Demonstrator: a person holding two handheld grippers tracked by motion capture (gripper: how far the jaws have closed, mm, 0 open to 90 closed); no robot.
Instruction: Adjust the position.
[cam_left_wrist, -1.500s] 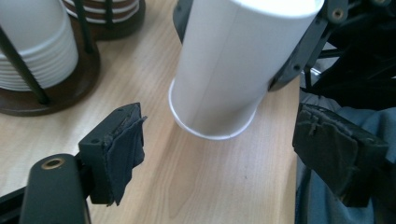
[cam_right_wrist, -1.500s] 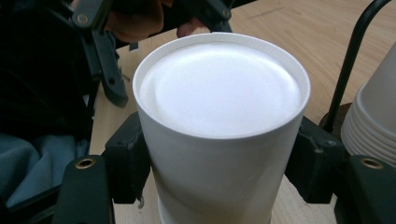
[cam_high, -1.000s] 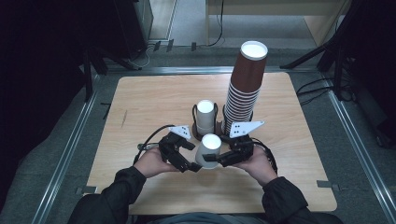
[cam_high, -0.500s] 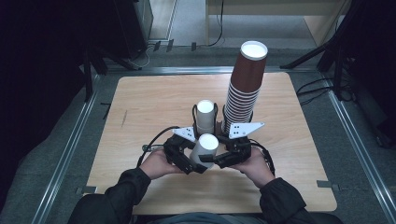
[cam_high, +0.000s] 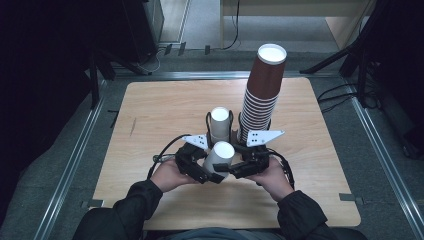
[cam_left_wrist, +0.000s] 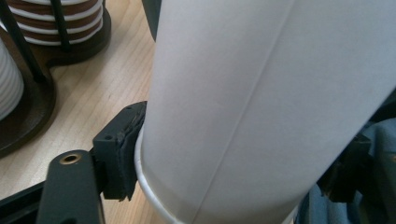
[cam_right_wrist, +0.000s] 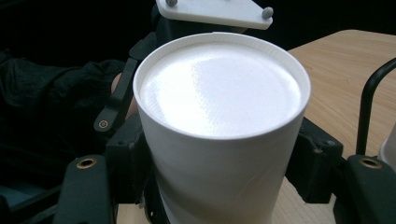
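A white paper cup (cam_high: 218, 156) hangs upside down and tilted above the table's near middle, held from both sides. My left gripper (cam_high: 196, 164) grips it from the left; in the left gripper view its jaws clamp the cup wall (cam_left_wrist: 261, 93) near the rim, so the left gripper (cam_left_wrist: 233, 163) is shut on it. My right gripper (cam_high: 241, 168) grips it from the right. In the right gripper view the cup's base (cam_right_wrist: 219, 88) faces the camera and the right gripper (cam_right_wrist: 223, 164) has both pads pressed on the wall.
Behind the hands, a dark wire holder (cam_high: 207, 120) carries a short stack of white cups (cam_high: 220, 125). Beside it rises a tall leaning stack of brown cups (cam_high: 262, 90). The wooden table (cam_high: 150, 115) ends at metal rails left and right.
The held cup has shifted slightly left and toward the person and tilted. Both hands have drawn closer together around it.
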